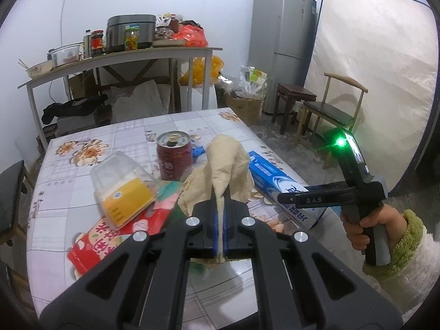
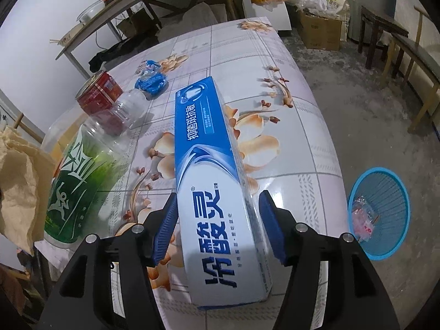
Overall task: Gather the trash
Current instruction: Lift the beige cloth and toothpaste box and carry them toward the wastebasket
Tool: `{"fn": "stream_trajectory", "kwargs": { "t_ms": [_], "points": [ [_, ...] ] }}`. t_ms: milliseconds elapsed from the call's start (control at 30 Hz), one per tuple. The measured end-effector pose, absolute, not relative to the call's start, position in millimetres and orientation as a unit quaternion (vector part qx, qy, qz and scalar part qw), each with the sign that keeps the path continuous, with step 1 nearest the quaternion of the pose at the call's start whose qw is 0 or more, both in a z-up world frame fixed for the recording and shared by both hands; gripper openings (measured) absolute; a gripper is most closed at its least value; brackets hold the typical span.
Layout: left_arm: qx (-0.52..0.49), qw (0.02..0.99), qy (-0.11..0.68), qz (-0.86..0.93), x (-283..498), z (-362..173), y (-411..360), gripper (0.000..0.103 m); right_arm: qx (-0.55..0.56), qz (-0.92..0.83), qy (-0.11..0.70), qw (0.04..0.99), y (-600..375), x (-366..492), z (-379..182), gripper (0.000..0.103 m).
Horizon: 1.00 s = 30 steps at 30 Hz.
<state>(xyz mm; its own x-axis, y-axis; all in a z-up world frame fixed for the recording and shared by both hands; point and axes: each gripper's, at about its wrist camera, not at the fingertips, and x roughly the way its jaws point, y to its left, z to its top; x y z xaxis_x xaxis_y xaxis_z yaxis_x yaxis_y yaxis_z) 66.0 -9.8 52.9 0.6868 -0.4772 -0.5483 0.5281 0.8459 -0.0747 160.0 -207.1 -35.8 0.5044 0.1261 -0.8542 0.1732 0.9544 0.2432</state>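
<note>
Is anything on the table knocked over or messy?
Yes. The green-labelled bottle lies on its side beside the toothpaste box, and the clear tub sits tilted on a red packet.

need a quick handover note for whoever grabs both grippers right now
Left gripper: shut on the crumpled paper, lifted above the table.
Right gripper: open, jaws either side of the toothpaste box, not pressing on it.
Blue bin on the floor holds one wrapper.
Left on the table: can, green bottle, clear tub, red packet.
</note>
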Motion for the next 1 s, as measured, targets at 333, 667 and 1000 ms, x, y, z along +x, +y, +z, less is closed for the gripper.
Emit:
{"fn": "stream_trajectory", "kwargs": {
  "t_ms": [333,667,1000],
  "points": [
    [0.055,0.911,0.297,-0.28,66,45,-25,0.001,0.176,-0.008,0.483,0.858,-217,151,-33,0.052],
    [0.064,0.91,0.289,-0.29,62,50,-36,0.001,0.196,-0.002,0.463,0.865,-224,133,-19,0.051],
    [0.071,0.911,0.277,-0.298,51,60,-45,0.001,0.214,-0.005,0.439,0.873,-237,109,-1,0.051]
  ]
}}
